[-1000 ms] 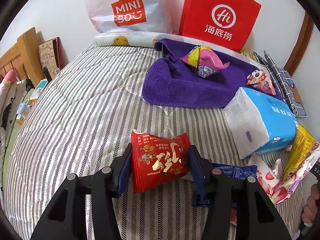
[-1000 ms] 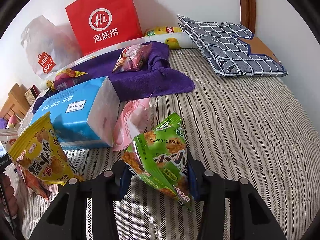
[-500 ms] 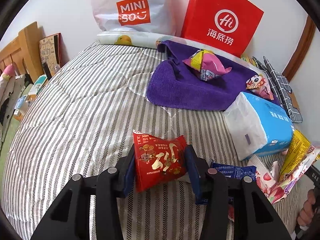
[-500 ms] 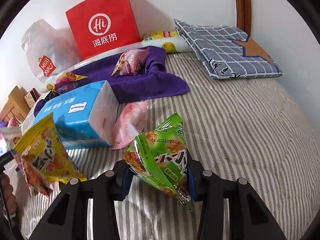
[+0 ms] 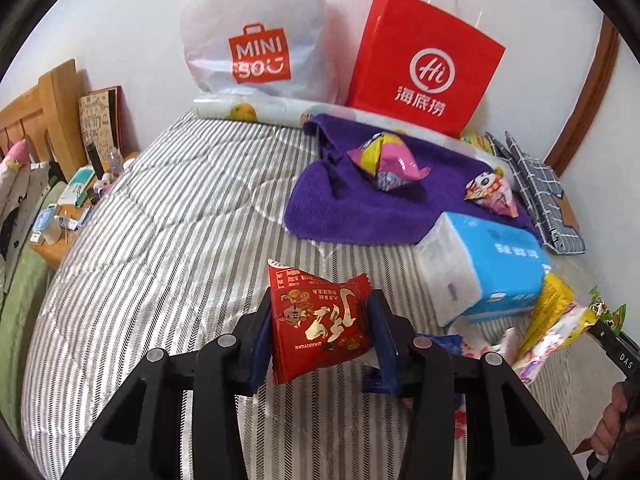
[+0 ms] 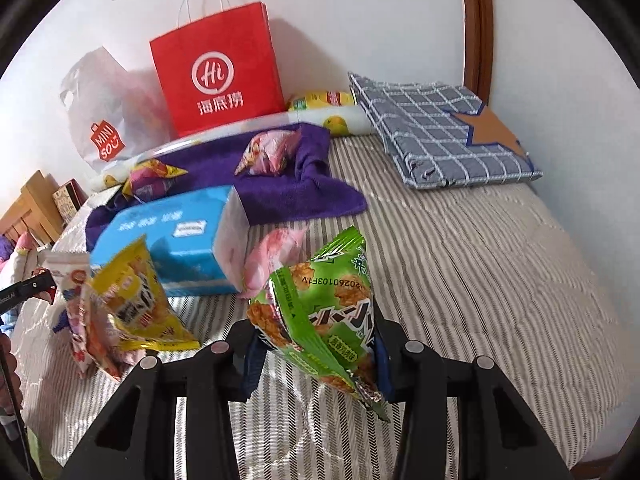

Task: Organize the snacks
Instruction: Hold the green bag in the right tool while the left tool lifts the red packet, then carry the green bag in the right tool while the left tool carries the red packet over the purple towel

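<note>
My left gripper [image 5: 322, 330] is shut on a red snack packet [image 5: 320, 320] with gold lettering, held just above the striped bedcover [image 5: 168, 240]. In the right wrist view, my right gripper [image 6: 316, 340] is shut on a green snack packet [image 6: 324, 308], also lifted off the bed. Two pink snack packets [image 5: 386, 160] [image 6: 270, 150] lie on a purple towel [image 5: 360, 208] further back. A yellow packet [image 6: 136, 300] and a floral packet [image 6: 86, 320] lie left of the right gripper, beside a blue tissue pack [image 6: 180, 240]. A pale pink packet [image 6: 276, 256] sits behind the green one.
A red paper bag [image 5: 424, 76] and a white plastic bag [image 5: 256, 40] stand against the far wall. A folded checked cloth [image 6: 436, 132] lies at the back right. A wooden headboard [image 5: 36, 112] and a cluttered nightstand [image 5: 60, 216] are left of the bed. A hand [image 5: 616, 428] shows at the lower right.
Both grippers have risen with their packets, lifting them off the bedcover. The left jaws have closed tighter on the red packet.
</note>
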`<state>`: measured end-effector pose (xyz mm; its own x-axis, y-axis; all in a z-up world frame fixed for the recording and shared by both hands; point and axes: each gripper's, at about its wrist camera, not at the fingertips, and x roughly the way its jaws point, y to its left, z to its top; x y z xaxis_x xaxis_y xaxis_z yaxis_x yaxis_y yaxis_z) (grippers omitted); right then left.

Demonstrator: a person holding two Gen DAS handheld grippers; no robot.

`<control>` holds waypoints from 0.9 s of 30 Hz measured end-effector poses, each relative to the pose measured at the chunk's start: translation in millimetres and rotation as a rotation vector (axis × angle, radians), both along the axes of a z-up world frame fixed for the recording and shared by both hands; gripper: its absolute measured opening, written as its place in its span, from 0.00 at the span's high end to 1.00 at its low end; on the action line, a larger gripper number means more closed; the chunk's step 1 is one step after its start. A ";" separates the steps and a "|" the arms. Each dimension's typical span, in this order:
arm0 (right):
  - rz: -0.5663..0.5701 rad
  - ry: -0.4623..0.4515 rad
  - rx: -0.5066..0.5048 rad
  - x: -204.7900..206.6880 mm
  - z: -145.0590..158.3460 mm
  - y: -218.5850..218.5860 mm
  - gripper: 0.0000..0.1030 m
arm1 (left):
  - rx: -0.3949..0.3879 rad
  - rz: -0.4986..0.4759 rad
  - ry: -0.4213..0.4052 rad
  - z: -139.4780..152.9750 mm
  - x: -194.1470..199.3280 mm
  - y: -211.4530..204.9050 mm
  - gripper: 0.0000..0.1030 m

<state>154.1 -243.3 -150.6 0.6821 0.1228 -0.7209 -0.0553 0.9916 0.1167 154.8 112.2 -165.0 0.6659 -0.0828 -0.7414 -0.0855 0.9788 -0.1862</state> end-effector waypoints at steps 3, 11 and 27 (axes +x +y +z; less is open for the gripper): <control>0.006 -0.026 -0.005 1.5 13.4 2.7 0.60 | -0.002 -0.007 -0.011 9.9 0.7 -4.5 0.58; 0.021 -0.083 -0.010 13.9 43.6 8.0 0.60 | 0.010 -0.025 -0.044 35.0 11.6 -18.0 0.58; 0.071 -0.161 0.010 71.2 90.8 36.8 0.60 | 0.038 -0.057 -0.092 76.1 60.8 -37.4 0.58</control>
